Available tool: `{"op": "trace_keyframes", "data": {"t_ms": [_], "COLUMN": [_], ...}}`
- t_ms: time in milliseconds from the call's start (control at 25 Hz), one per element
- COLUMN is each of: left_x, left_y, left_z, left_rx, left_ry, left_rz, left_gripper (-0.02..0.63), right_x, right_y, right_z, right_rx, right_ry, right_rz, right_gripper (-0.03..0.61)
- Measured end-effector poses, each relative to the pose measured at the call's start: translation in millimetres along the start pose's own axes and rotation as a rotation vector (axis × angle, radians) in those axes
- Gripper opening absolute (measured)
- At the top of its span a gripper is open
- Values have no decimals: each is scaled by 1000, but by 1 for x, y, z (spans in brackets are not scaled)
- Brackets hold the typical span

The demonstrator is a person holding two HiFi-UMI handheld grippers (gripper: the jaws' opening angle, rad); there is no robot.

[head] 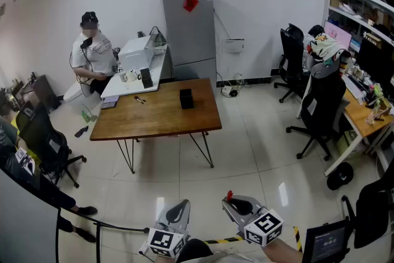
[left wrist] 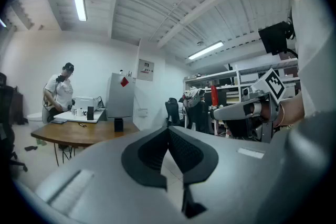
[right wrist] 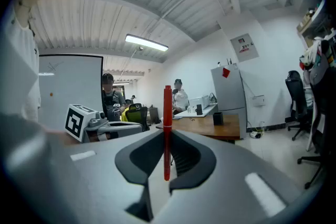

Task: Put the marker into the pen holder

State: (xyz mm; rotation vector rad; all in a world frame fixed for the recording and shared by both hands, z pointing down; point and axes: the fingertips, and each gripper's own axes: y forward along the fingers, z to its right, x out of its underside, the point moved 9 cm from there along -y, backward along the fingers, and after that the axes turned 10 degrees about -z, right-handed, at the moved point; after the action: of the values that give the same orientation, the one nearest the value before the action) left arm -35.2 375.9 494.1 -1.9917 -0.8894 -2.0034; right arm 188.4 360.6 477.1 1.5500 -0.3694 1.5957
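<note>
head view, table: the brown rectangular wooden table [head: 154,115] stands mid-room on thin metal legs.
head view, holder: the small black square pen holder [head: 186,98] stands upright on that table, towards its right end, mouth up to take a pen from above.
head view, grippers: the left gripper [head: 180,211] and the right gripper [head: 231,201] are held low, well short of the table's near edge, so the carry looks only begun.
head view, marker: the slim red marker [head: 229,196] pokes up from the right gripper, well apart from the table.
left gripper view, state: the left gripper [left wrist: 169,131] has its jaws together on nothing, likely kept free as a spare.
left gripper view, table: the table [left wrist: 79,135] with the holder [left wrist: 118,124] lies ahead to the left.
right gripper view, state: the right gripper [right wrist: 167,136] is clamped, nearly closed, on the marker [right wrist: 167,107].
right gripper view, hold: the marker stands upright, gripped low on its barrel, probably so that it can drop in end-first.
right gripper view, target: the holder [right wrist: 218,118] sits on the table [right wrist: 220,128], far ahead.
</note>
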Motion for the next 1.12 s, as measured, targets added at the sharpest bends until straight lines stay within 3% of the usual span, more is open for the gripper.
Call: {"op": "trace_keyframes", "data": {"t_ms": [360,720,880,1120], "left_x": [-12,-66,-99,-126], "left_y": [70,166,209,259], "left_z": [-53,-208,-272,-334], "left_rx": [9,50,81,61], "left_ry": [-8,-14,40,43], "left_rz": [-12,28,44,52], "left_gripper": [15,15,15,15], "right_x": [-20,-99,-133,-164], "right_y": [64,205,259,311], "right_z": [64,131,163,208], "right_rx": [25,64,126,148], "right_ry": [22,1,2,2], "right_rz": [-34,-28,-14,-6], "right_gripper": [37,37,37,37]}}
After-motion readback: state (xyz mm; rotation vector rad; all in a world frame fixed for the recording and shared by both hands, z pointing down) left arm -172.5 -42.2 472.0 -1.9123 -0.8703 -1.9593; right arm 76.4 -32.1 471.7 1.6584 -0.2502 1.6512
